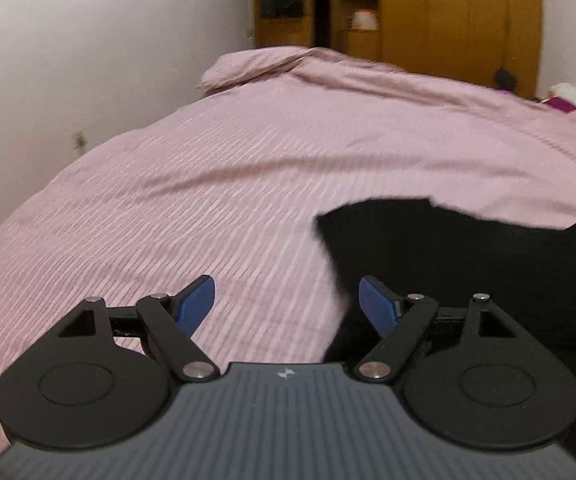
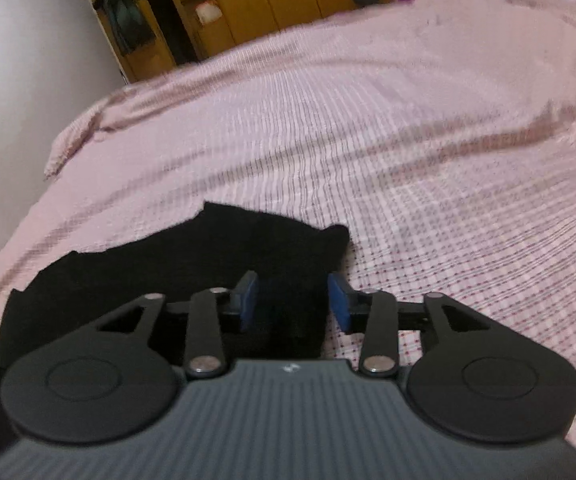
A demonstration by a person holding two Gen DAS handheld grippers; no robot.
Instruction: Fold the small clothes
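Note:
A small black garment (image 1: 468,264) lies flat on the pink striped bed cover (image 1: 208,184), at the right of the left wrist view. My left gripper (image 1: 287,304) stands open just over the garment's left edge. Its right blue pad (image 1: 376,304) is above the cloth and nothing is between the pads. In the right wrist view the same black garment (image 2: 160,272) spreads out to the left. My right gripper (image 2: 293,300) is low over its right edge. The jaws stand apart with black cloth in the gap, and the pads do not press on it.
The bed cover (image 2: 428,152) runs far ahead and to the right, with shallow wrinkles. A folded-over corner of bedding (image 1: 248,64) lies at the far end. A wooden wardrobe (image 1: 448,12) stands behind the bed, a white wall (image 1: 88,48) to the left, and purple and white items (image 1: 560,100) at the far right.

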